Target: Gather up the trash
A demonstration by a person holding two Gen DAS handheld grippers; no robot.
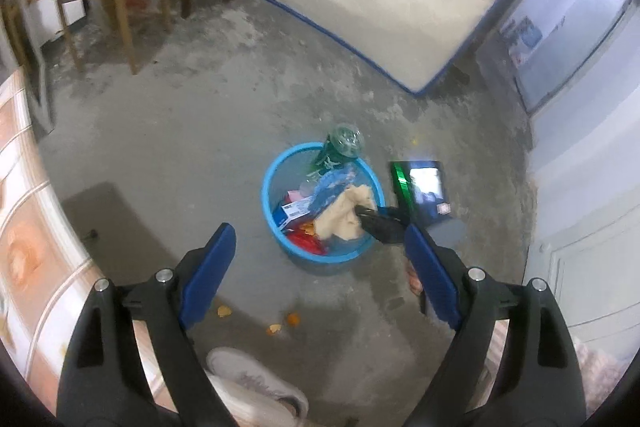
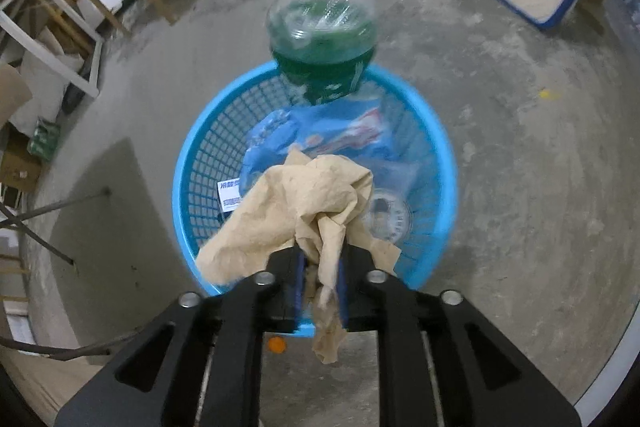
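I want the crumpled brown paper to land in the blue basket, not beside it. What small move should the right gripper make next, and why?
Probably open the right gripper fully. The crumpled brown paper hangs over the blue plastic mesh basket, a twisted strand of it between the blue pads, so it should drop in beside the green plastic bottle.

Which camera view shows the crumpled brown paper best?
The right wrist view: the brown paper fills the centre, between the right gripper's pads. The left wrist view shows it small, over the blue basket.
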